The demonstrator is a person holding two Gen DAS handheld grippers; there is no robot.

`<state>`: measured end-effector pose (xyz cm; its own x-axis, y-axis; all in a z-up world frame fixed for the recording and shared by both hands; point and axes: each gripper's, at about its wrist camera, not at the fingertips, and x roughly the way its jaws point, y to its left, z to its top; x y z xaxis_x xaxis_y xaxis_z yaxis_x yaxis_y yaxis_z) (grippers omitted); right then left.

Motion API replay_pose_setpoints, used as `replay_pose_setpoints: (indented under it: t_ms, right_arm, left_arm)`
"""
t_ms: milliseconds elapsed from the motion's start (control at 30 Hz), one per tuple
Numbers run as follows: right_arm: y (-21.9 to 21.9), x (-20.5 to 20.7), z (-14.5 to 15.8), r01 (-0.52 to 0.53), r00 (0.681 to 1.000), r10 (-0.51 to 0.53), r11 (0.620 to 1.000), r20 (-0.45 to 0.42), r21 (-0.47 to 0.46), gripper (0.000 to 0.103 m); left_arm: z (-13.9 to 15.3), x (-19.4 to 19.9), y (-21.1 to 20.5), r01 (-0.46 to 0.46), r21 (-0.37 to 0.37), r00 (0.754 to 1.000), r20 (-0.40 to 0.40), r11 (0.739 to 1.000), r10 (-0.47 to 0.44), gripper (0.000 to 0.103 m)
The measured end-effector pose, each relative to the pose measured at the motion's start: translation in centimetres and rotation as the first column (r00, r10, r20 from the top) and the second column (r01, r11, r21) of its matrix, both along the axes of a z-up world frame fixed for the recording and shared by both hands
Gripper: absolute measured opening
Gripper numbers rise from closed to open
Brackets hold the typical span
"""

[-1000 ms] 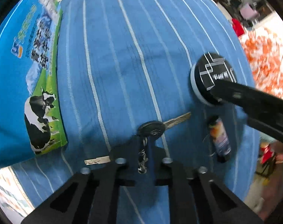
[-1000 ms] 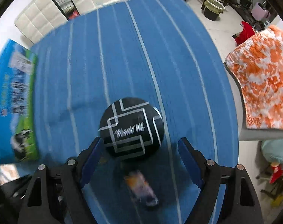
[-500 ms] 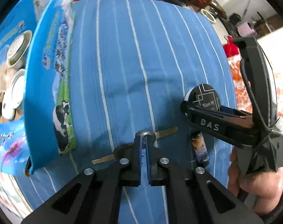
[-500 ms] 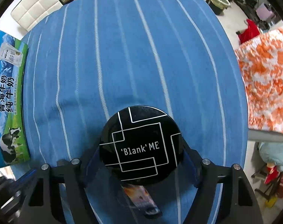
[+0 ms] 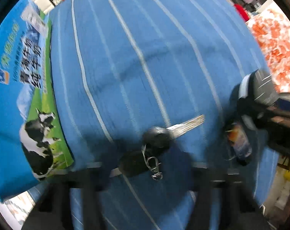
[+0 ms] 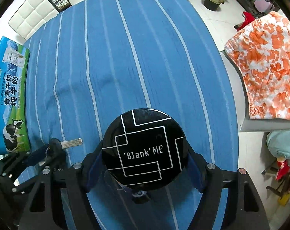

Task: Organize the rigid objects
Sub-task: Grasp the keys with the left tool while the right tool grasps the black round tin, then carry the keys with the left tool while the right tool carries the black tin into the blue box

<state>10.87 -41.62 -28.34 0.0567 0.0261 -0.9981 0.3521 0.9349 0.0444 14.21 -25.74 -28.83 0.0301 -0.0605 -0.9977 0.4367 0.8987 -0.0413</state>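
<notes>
My right tongs clamp the round tin; my blurred left tongs, spread wide around the keys, should close squarely, milk box at nine o'clock.

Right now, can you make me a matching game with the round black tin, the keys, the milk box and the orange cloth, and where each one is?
Things:
1. round black tin
2. keys
3. milk box
4. orange flowery cloth

Places:
A. at the left edge of the blue striped tablecloth
B. off the table, to the right
C. between the right gripper fingers
D. lying on the tablecloth, in front of the left gripper

Pairs: 1-C, 2-D, 3-A, 4-B
</notes>
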Motion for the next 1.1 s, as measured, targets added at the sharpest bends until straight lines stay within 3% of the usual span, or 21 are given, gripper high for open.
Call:
replay_pose_setpoints:
  t_ms: [200, 233, 267, 333, 567, 633, 667, 700, 733, 800, 933, 967, 1000, 1033, 1100]
  right_arm:
    - [-0.9, -0.5, 0.1, 0.019, 1.000, -0.019, 1.000, 0.014, 0.009, 0.077]
    - [-0.8, -0.6, 0.3, 0.021, 1.000, -0.021, 1.000, 0.017, 0.010, 0.077]
    - [-0.9, -0.7, 0.5, 0.022, 1.000, -0.022, 1.000, 0.022, 0.012, 0.077]
    - [-0.7, -0.6, 0.9, 0.021, 0.999, -0.022, 1.000, 0.030, 0.010, 0.077]
    - [0.0, -0.9, 2.3, 0.011, 0.999, -0.011, 1.000, 0.052, 0.006, 0.077]
    - [-0.2, -1.0, 2.3, 0.009, 0.999, -0.009, 1.000, 0.053, 0.004, 0.077]
    - [-0.2, -1.1, 2.4, 0.009, 0.998, -0.009, 1.000, 0.056, 0.005, 0.077]
    - [-0.2, -1.1, 2.4, 0.008, 0.998, -0.008, 1.000, 0.055, 0.006, 0.077]
    - [-0.1, -1.1, 2.4, 0.008, 0.999, -0.008, 1.000, 0.054, 0.008, 0.077]
    - [0.0, -1.2, 2.4, 0.008, 0.999, -0.008, 1.000, 0.053, 0.004, 0.077]
    - [0.3, -1.5, 2.0, 0.013, 0.999, -0.013, 1.000, 0.047, 0.010, 0.077]
    - [0.5, -1.5, 2.0, 0.013, 0.999, -0.014, 1.000, 0.047, 0.011, 0.077]
    - [0.7, -1.5, 2.0, 0.012, 0.999, -0.012, 1.000, 0.047, 0.012, 0.077]
    - [0.9, -1.6, 2.0, 0.011, 0.999, -0.012, 1.000, 0.049, 0.015, 0.077]
    - [1.2, -1.6, 2.2, 0.010, 0.999, -0.011, 1.000, 0.053, 0.018, 0.077]
  left_arm:
    - [1.1, 0.8, 1.5, -0.109, -0.109, 0.992, -0.068, 0.988, 0.102, 0.020]
    - [1.3, 0.7, 2.0, -0.120, -0.121, 0.991, -0.069, 0.985, 0.112, 0.016]
    - [1.9, 0.6, 2.2, -0.129, -0.152, 0.990, -0.080, 0.980, 0.118, 0.001]
    - [2.2, 0.2, 2.7, -0.138, -0.181, 0.987, -0.106, 0.974, 0.120, 0.001]
    - [3.3, -0.1, 2.8, -0.113, -0.221, 0.992, -0.073, 0.969, 0.099, 0.001]
    - [3.2, -0.1, 3.6, -0.081, -0.203, 0.996, -0.060, 0.976, 0.070, 0.003]
    - [2.3, -0.1, 3.8, -0.060, -0.171, 0.996, -0.075, 0.983, 0.048, 0.009]
    - [1.0, 0.4, 3.7, -0.048, -0.135, 0.992, -0.118, 0.990, 0.032, 0.027]
    - [0.2, 0.6, 3.6, -0.044, -0.122, 0.988, -0.149, 0.992, 0.025, 0.036]
    - [-0.8, 0.5, 3.0, -0.012, -0.071, 0.990, -0.139, 0.997, 0.002, 0.064]
    - [-0.8, -0.2, 1.8, 0.039, -0.054, 0.996, -0.077, 0.998, -0.043, 0.068]
    - [-0.7, -0.3, 1.6, 0.048, -0.036, 0.997, -0.062, 0.998, -0.050, 0.056]
    - [-0.5, -0.5, 1.4, 0.062, -0.010, 0.997, -0.035, 0.998, -0.062, 0.024]
    - [-0.5, -0.6, 1.2, 0.066, -0.020, 0.997, -0.034, 0.998, -0.066, 0.012]
    - [-0.5, -0.4, 2.0, 0.025, -0.060, 0.998, -0.062, 0.998, -0.029, 0.009]
